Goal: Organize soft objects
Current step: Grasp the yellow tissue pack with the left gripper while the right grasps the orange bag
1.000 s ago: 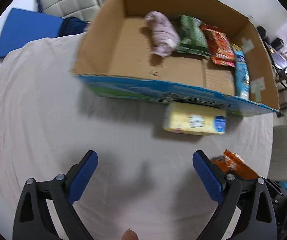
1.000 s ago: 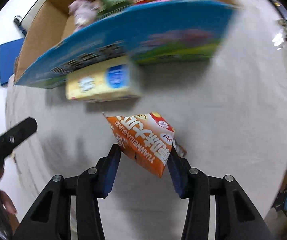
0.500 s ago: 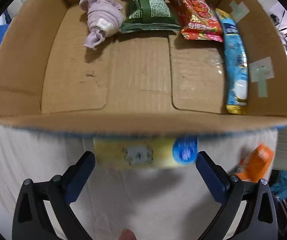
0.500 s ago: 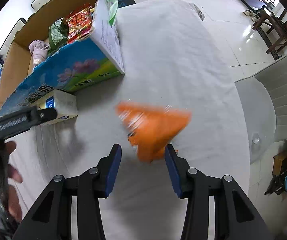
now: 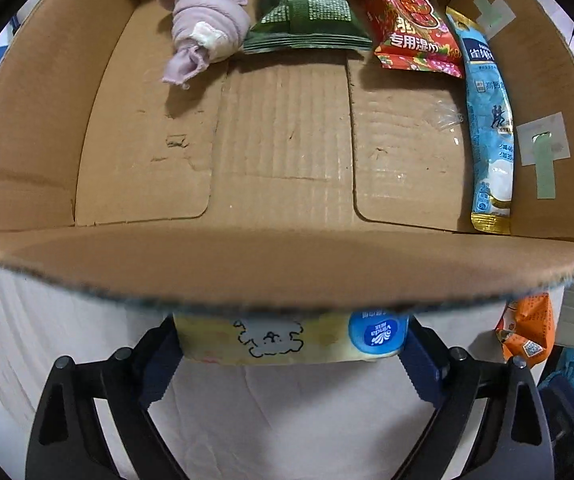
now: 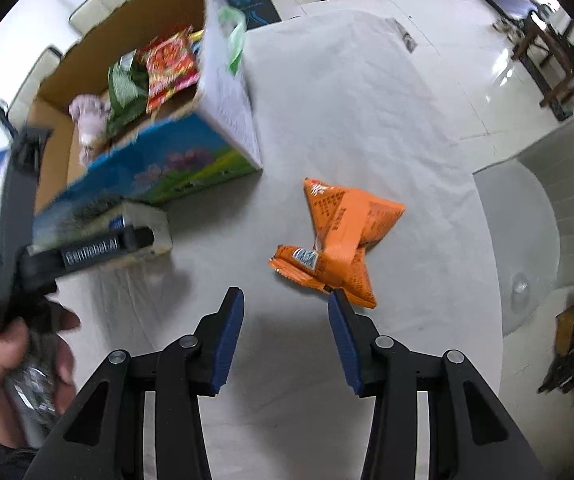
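A yellow tissue pack (image 5: 291, 338) lies on the white cloth against the front wall of the cardboard box (image 5: 287, 268). My left gripper (image 5: 287, 356) is open with its fingers on either side of the pack, not squeezing it. The pack also shows in the right wrist view (image 6: 143, 226), partly behind the left gripper. An orange snack bag (image 6: 343, 240) lies on the cloth just ahead and right of my right gripper (image 6: 285, 320), which is open and empty. The bag also shows in the left wrist view (image 5: 527, 328).
Inside the box lie a lilac cloth bundle (image 5: 203, 40), a green packet (image 5: 303, 12), a red packet (image 5: 411, 24) and a blue packet (image 5: 487, 120). A grey chair (image 6: 547, 216) stands at the table's right edge. The floor lies beyond.
My left gripper moved forward to the box until its fingers bracket the tissue pack. My right gripper let go of the orange bag, opened and drew back; the bag now lies on the cloth.
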The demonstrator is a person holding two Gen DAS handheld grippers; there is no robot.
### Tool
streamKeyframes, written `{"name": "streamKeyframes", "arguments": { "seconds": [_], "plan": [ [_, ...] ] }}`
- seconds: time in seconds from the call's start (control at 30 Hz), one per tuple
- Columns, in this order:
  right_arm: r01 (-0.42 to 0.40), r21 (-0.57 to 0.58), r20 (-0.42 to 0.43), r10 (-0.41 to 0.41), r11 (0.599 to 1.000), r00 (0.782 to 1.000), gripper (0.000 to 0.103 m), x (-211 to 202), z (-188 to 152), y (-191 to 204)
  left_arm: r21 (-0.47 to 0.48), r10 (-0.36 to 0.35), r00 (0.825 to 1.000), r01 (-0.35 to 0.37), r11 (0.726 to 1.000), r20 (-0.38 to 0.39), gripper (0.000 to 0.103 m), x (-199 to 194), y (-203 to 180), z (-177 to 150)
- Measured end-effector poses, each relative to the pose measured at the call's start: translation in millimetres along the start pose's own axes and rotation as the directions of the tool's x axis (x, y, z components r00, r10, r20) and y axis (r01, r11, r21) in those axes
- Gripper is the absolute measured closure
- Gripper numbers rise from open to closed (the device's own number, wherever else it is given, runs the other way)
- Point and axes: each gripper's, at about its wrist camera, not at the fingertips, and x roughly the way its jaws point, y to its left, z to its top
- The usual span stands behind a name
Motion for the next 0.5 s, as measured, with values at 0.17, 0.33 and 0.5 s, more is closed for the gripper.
{"name": "streamKeyframes", "arguments": {
  "seconds": [0.17,0.33,0.5],
  "plan": [
    [-0.032,0.114,0.008,0.032,0.993,0.999,0.036,-1.7,15.6,-24.8,0.0,-0.027,1.0,0.027,1.0,0.003,0.008,-2.6,9.5,-17.8],
    [-0.03,0.161,-0.08,0.043,0.986,0.996,0.035,30.6,35.8,-32.6,0.008,-0.027,1.0,0.027,1.0,0.0,0.008,-6.0,14.2,-45.7],
    [-0.013,0.181,-0.161,0.042,0.983,0.986,0.037,71.8,46.8,-31.2,0.011,-0.025,1.0,0.025,1.0,0.005,0.008,-5.7,15.4,-66.5]
  ]
}}
